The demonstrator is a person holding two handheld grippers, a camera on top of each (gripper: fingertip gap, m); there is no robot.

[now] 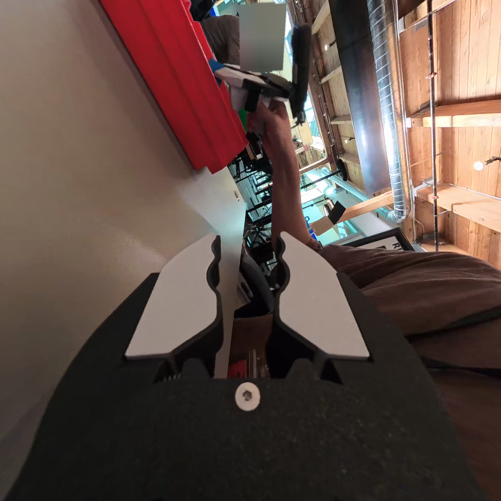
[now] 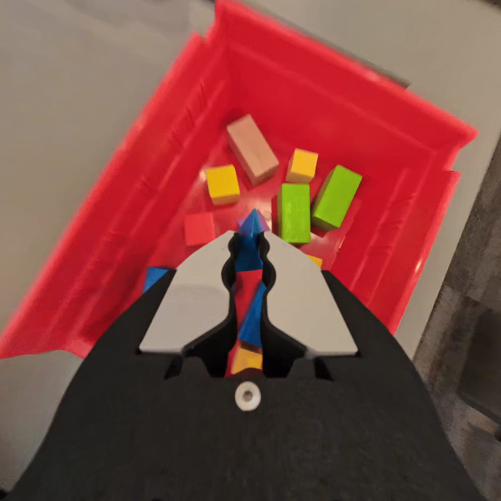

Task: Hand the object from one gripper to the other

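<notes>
A blue wedge block (image 2: 250, 241) is pinched between the fingers of the right gripper (image 2: 248, 237), its point sticking out past the tips, right above the red bin (image 2: 311, 89). Down in that bin, two green blocks (image 2: 294, 212), two yellow cubes (image 2: 222, 184), a tan block (image 2: 252, 149) and a red cube (image 2: 199, 229) are scattered, with more blue and yellow pieces glimpsed through the gap lower down. Over on the other side, the left gripper (image 1: 248, 244) is held wide apart with nothing between its fingers, tilted sideways and aimed across the room, well apart from the bin's outer wall (image 1: 173, 89). In the left wrist view the right gripper is seen far off at the bin's rim. The handover, it is judged, is not yet begun. The risk lies in that grip: only a narrow slanted face seems to be caught, so the wedge could be squeezed out or twisted when lifted, and dropped back among the others. The picture is blurred, so the hold cannot be checked closely. A badly lined-up left gripper could also knock the block loose.
</notes>
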